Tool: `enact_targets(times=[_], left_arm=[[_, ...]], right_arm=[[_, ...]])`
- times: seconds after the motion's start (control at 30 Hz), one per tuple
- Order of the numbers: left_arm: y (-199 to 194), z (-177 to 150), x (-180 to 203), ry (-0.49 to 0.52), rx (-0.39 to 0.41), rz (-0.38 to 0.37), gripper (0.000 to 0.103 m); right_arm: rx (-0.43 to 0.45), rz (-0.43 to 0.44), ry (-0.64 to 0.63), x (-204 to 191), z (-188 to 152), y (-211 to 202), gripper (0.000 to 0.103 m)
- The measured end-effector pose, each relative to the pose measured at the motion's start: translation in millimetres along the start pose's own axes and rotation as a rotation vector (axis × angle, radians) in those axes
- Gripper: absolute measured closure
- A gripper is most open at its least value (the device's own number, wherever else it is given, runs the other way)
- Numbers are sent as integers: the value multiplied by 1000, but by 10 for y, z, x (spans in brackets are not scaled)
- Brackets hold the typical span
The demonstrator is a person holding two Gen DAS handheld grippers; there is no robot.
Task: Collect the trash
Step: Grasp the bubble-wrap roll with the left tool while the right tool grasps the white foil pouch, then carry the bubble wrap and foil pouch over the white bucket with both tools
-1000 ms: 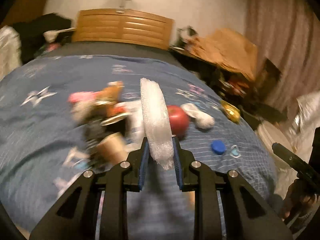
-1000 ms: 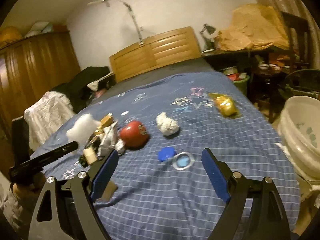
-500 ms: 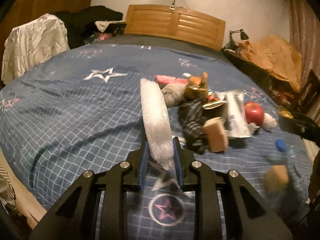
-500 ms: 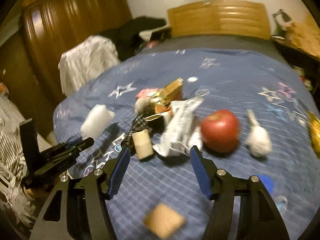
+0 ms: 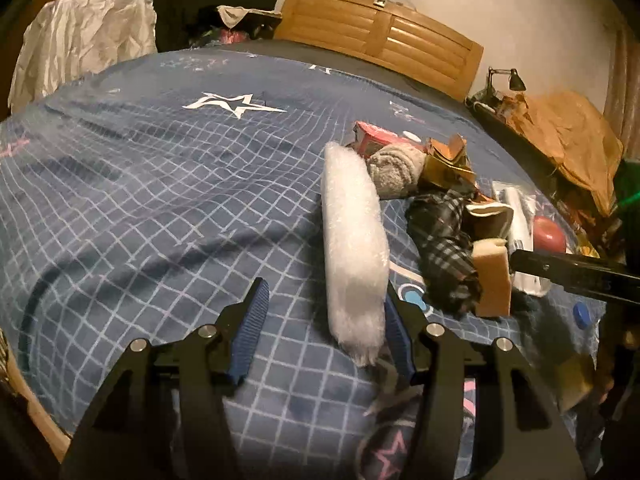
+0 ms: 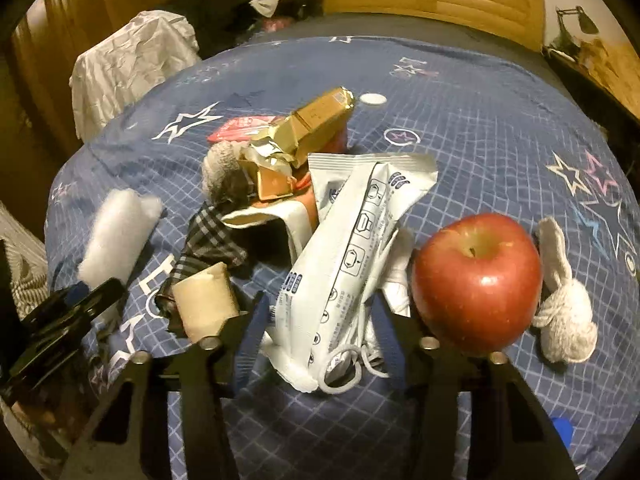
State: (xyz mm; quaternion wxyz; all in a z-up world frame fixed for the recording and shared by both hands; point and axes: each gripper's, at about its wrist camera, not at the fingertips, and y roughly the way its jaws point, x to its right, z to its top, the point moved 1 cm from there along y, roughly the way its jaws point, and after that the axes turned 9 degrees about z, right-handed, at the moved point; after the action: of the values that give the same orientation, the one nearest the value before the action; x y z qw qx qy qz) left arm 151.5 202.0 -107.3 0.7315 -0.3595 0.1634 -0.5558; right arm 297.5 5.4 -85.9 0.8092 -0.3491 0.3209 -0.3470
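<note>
My left gripper [image 5: 324,330] is open; the white bubble-wrap roll [image 5: 354,240] leans against its right finger, no longer clamped, low over the blue bedspread [image 5: 160,200]. The roll also shows in the right wrist view [image 6: 116,236]. My right gripper [image 6: 320,344] is open, its fingers on either side of a white plastic wrapper [image 6: 352,256] with a white cord under it. Behind lie a gold foil wrapper [image 6: 312,124], a cardboard tube [image 6: 206,300], plaid cloth [image 6: 208,240] and a red packet [image 6: 240,128].
A red apple [image 6: 478,280] sits just right of my right gripper, with a white sock ball [image 6: 564,312] beyond it. A blue cap [image 6: 562,430] lies at bottom right. A grey sock roll [image 5: 396,168] sits in the pile. The wooden headboard [image 5: 380,36] is behind.
My left gripper has opened and released its clamp on the bubble-wrap roll. My right gripper has moved forward and down so its open fingers straddle the white wrapper.
</note>
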Motion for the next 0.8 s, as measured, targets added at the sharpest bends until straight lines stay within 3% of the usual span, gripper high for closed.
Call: enact_targets(times=[0.03, 0.2, 0.57, 0.8], left_arm=[[-3, -1, 0, 3, 3, -10, 51], [-33, 14, -76, -43, -10, -48, 79], [-421, 83, 31, -10, 62, -40, 80], [-802, 126, 271, 49, 141, -13, 80]], right_arm=[[5, 4, 0, -4, -4, -30, 58], [66, 38, -6, -86, -28, -310, 60], [241, 105, -7, -230, -111, -1229, 60], [317, 104, -29, -450, -424, -1614, 60]])
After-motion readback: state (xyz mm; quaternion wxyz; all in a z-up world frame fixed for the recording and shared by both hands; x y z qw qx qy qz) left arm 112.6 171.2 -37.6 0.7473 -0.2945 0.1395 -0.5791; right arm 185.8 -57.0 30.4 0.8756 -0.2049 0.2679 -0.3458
